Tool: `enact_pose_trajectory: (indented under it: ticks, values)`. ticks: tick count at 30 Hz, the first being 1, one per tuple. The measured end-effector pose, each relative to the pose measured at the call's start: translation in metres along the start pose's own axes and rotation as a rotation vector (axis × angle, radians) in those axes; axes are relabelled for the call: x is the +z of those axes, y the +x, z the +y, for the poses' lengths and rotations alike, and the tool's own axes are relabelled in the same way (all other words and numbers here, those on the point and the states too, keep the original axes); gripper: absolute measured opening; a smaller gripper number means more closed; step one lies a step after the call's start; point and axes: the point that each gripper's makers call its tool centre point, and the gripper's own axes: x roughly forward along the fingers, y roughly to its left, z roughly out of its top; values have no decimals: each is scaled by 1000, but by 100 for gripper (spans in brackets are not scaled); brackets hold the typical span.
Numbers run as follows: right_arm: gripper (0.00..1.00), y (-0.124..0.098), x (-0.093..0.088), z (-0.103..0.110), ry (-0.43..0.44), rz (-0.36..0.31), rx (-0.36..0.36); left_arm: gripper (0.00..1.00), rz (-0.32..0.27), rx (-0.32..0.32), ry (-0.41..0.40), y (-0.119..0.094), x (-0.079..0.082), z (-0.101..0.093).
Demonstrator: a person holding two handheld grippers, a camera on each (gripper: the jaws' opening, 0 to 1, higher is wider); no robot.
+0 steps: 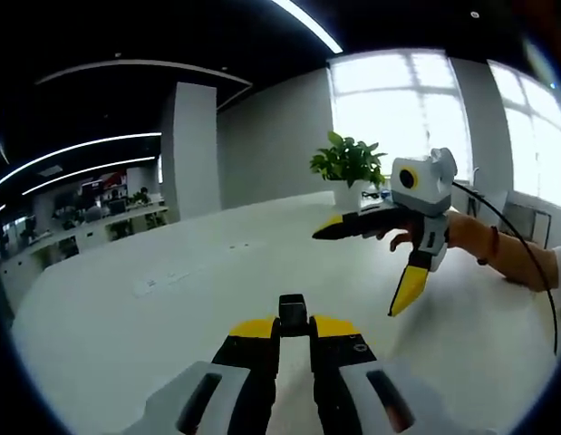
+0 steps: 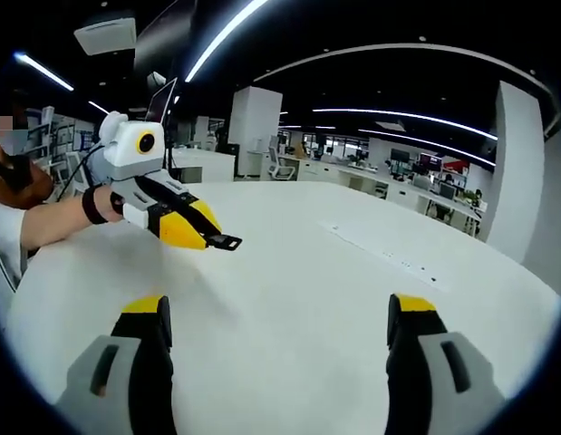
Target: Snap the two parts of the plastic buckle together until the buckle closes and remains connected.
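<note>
Left hand-held gripper [image 1: 294,328] is clamped shut on a small black buckle part [image 1: 293,314], held above the white tabletop [image 1: 171,299]. In the right gripper view the same part [image 2: 225,241] sticks out of its yellow tips. Right hand-held gripper [image 2: 275,317] is wide open, holding nothing. The mating buckle half can't be made out. Risks: the thin part may twist or slip in the pinch; the two halves may meet misaligned and not latch.
</note>
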Motion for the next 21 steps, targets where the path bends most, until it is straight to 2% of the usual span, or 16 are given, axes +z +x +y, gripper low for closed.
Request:
enact_pose_trajectory:
  ticks: [11,16,21]
  values:
    - [100,0,3,2,-14,-2,2,11,-7,11,-13,3,3,7]
    - [100,0,2,2,-33,7,6,11,7,9,-10,5,-1,4]
    - [100,-1,3,3,-34,4,12,11,-11,27,-16,6,5,10]
